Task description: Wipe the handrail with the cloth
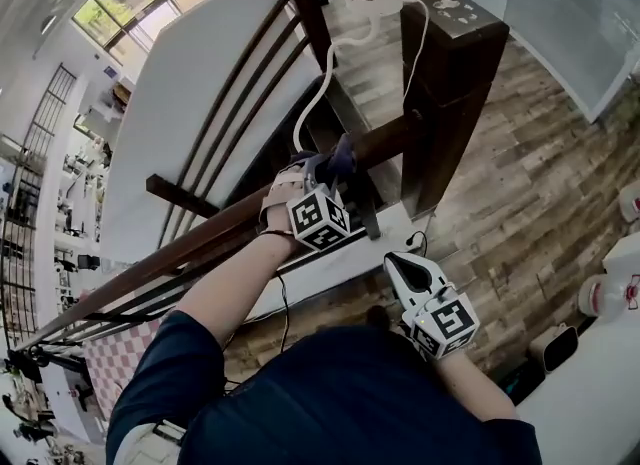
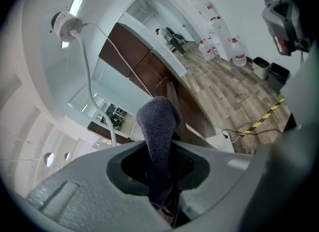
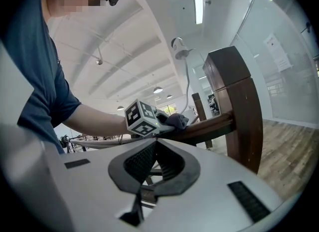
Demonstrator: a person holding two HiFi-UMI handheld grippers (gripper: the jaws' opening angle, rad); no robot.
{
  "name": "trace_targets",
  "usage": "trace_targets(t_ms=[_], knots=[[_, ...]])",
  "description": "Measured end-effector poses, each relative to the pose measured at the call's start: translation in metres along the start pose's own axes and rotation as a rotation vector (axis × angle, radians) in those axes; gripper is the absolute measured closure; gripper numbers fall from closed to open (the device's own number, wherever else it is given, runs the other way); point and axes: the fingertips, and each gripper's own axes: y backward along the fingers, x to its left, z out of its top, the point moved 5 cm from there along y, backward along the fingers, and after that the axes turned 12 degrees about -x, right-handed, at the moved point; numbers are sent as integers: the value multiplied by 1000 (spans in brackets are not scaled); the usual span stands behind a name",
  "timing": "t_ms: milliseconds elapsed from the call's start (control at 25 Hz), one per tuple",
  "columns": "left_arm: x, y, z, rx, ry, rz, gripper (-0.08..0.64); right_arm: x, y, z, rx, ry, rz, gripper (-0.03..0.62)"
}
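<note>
Left gripper (image 1: 325, 175): jaws are clamped on a dark grey-blue terry cloth (image 2: 158, 126) | cloth: is pressed onto the dark brown wooden handrail (image 1: 200, 238), near the square dark wooden newel post (image 1: 450, 83) | right gripper (image 3: 154, 148): jaws are pressed together, nothing is held between them, kept apart from the handrail.

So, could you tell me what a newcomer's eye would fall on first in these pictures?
Most striking is the dark purple cloth clamped in the left hand-held gripper, resting on the dark wooden handrail close to the square newel post. Next, the right hand-held gripper hangs shut and empty, lower down near the person's body.
</note>
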Motion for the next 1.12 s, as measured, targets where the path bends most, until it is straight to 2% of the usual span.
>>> trace_targets(t_ms=[520,800,1120], knots=[[0,-86,85,-86,-37,-60,471,-43,1,28,-70,42,-59,581],[-5,-122,125,-114,-56,-82,471,-60,17,23,-73,24,-122,581],[-10,-122,132,-122,-57,-94,471,-60,28,13,-54,3,-146,581]])
